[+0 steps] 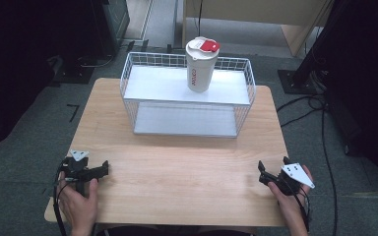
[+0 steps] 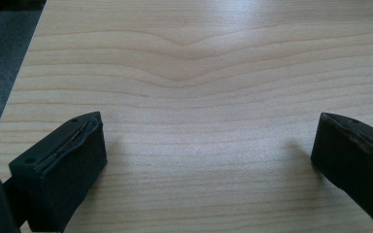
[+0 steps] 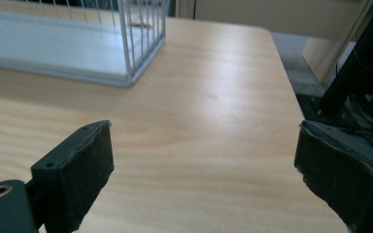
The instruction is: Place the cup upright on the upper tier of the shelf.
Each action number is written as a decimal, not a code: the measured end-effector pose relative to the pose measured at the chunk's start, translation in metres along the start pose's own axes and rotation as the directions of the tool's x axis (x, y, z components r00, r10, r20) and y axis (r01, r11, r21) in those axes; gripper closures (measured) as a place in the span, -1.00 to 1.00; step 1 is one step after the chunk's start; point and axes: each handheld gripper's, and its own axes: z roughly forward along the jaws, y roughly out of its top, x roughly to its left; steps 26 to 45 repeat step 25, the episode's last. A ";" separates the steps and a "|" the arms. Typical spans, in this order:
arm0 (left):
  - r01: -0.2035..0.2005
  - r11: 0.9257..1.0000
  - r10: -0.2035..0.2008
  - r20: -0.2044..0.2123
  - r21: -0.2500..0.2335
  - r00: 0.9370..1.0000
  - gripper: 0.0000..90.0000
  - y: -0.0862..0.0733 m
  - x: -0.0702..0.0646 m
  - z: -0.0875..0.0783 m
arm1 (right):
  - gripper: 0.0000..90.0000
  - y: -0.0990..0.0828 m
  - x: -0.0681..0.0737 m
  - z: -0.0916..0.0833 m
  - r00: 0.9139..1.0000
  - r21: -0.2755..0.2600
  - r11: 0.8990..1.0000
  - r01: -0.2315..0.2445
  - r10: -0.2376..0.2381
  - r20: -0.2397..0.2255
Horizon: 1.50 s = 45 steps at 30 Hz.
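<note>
A white tumbler (image 1: 201,65) with a red-and-white lid stands upright on the top shelf of a white wire rack (image 1: 187,93) at the far middle of the wooden table (image 1: 177,177). My left gripper (image 1: 101,169) rests at the table's near left corner, held by a hand, its jaws wide apart over bare wood (image 2: 199,145). My right gripper (image 1: 262,173) sits at the near right edge, also open and holding nothing, with bare wood between its jaws (image 3: 204,160). The rack's corner (image 3: 126,53) shows in the right gripper view, ahead and to the left.
The rack has a lower shelf (image 1: 184,120) with nothing on it. Beyond the table lie grey carpet, black cables (image 1: 320,113) on the right, a black stand base (image 1: 295,78) and dark equipment at the left. The table's right edge (image 3: 291,92) runs close to my right gripper.
</note>
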 end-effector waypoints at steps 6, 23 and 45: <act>0.001 1.000 -0.001 0.000 0.000 1.000 -1.00 0.000 0.000 0.000 | -0.84 -0.009 -0.007 -0.001 1.000 0.109 0.994 -0.012 0.011 0.016; 0.000 1.000 0.000 0.000 0.000 1.000 -1.00 0.000 0.000 0.000 | -0.84 -0.019 -0.011 -0.011 0.997 0.374 0.928 0.007 0.024 -0.078; 0.001 1.000 -0.001 0.000 0.000 1.000 -1.00 0.000 0.000 0.000 | -0.84 -0.020 -0.011 -0.012 0.997 0.374 0.927 0.007 0.024 -0.079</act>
